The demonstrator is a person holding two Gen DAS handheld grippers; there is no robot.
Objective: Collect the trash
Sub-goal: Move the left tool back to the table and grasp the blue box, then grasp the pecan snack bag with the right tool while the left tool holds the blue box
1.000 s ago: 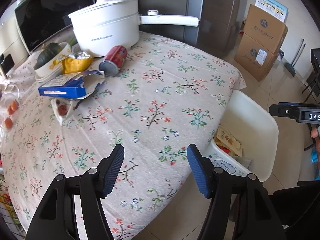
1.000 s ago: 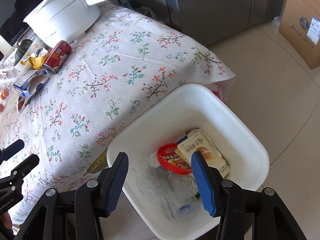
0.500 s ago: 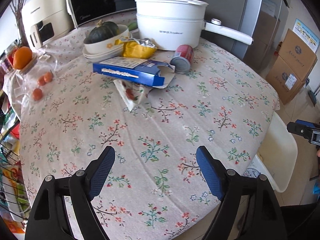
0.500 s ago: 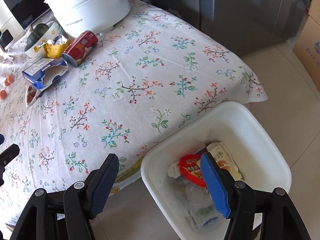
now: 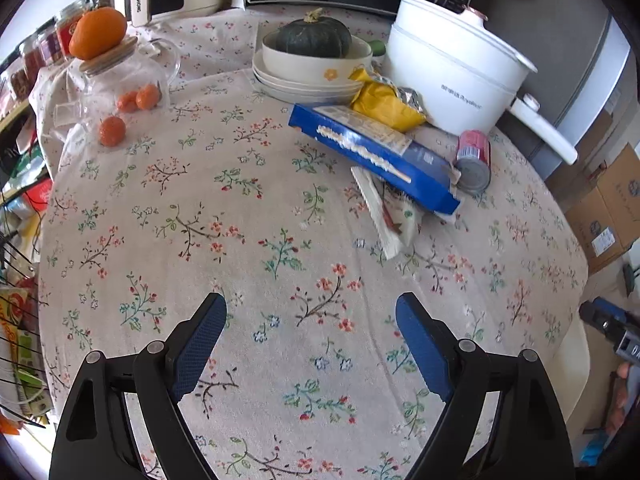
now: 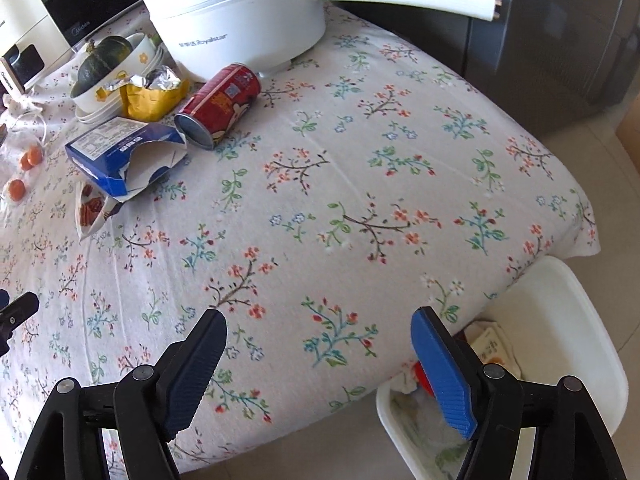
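Left wrist view: the left gripper (image 5: 310, 346) is seen above the flowered tablecloth (image 5: 240, 216), jaws spread wide and just been opening, nothing between them. The trash is bunched at the far side of the table: a torn blue box (image 5: 376, 156) is laid partly over a crinkled snack wrapper (image 5: 384, 220), a red can (image 5: 474, 158) is tipped on its side just beside the box's end, and a yellow foil bag (image 5: 386, 106) is wedged between the bowl and the white electric pot (image 5: 452, 80). A dark green squash (image 5: 314, 36) is held in the cream bowl (image 5: 316, 66), which is stacked on plates. Small oranges (image 5: 138, 98) are seen inside a glass jar (image 5: 120, 84), with a bigger orange perched on its lid. The other gripper is glimpsed at the right edge.

Right wrist view: the right gripper (image 6: 318, 372) is also spread apart, jaws just been opening, nothing clamped. Over the table's near corner, a white bin (image 6: 576, 344) is seen on the floor, partly hidden by the right finger; some packets and something red are already in it, though exactly what can't be made out. The can (image 6: 218, 106), box (image 6: 120, 154), foil bag (image 6: 154, 94) and wrapper (image 6: 92, 210) are left on the table at upper left, well apart from the bin.
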